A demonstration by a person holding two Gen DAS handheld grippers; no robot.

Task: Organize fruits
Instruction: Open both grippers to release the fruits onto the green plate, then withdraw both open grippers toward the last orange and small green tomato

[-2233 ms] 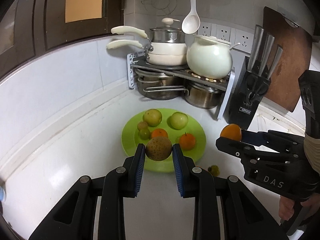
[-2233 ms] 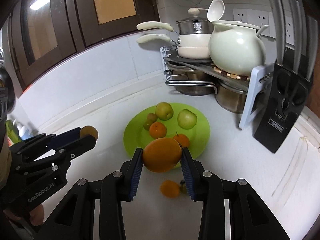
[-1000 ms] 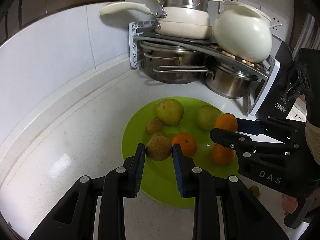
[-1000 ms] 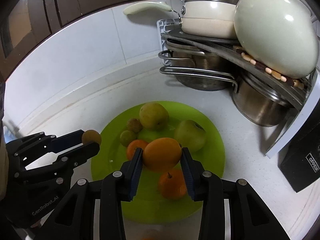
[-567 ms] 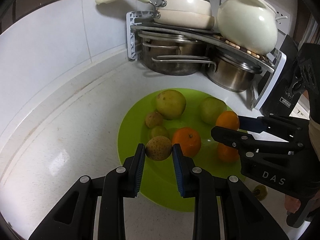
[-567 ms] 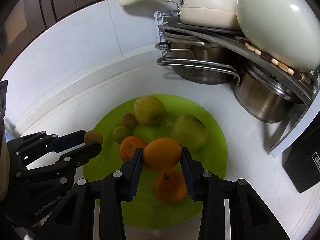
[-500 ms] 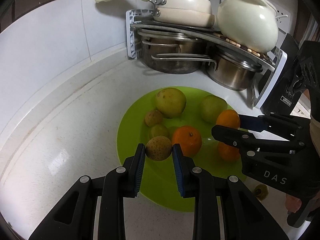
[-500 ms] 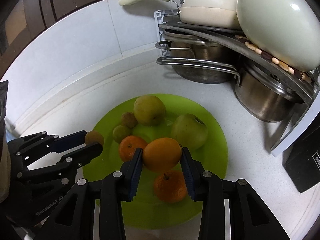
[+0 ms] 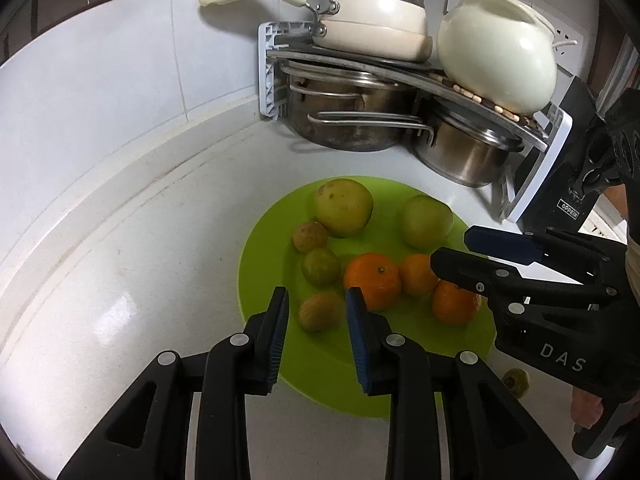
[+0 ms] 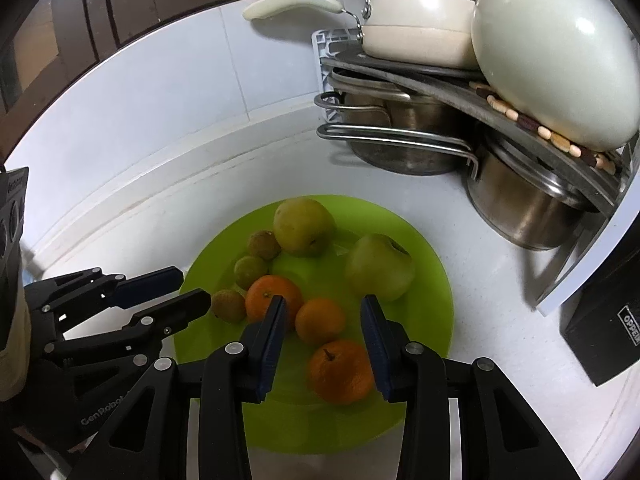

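A green plate (image 9: 260, 276) (image 10: 432, 276) on the white counter holds several fruits. My left gripper (image 9: 316, 304) is open, and a small brown fruit (image 9: 319, 312) (image 10: 228, 306) lies on the plate between its fingertips. My right gripper (image 10: 322, 308) is open above an orange (image 10: 320, 320) (image 9: 416, 274) that rests on the plate. Two more oranges (image 9: 372, 280) (image 10: 340, 372), two green apples (image 9: 343, 207) (image 10: 380, 266) and two small brownish-green fruits (image 9: 310, 236) (image 10: 250, 271) lie around them.
A pot rack (image 9: 276, 76) with steel pots (image 9: 348, 120), a cream pan and a white kettle (image 9: 496, 64) stands behind the plate. A black knife block (image 9: 568, 184) stands at right. A small green fruit (image 9: 516, 380) lies on the counter right of the plate.
Both grippers have opened. The brown fruit left the left gripper and the orange left the right gripper; both now lie on the plate.
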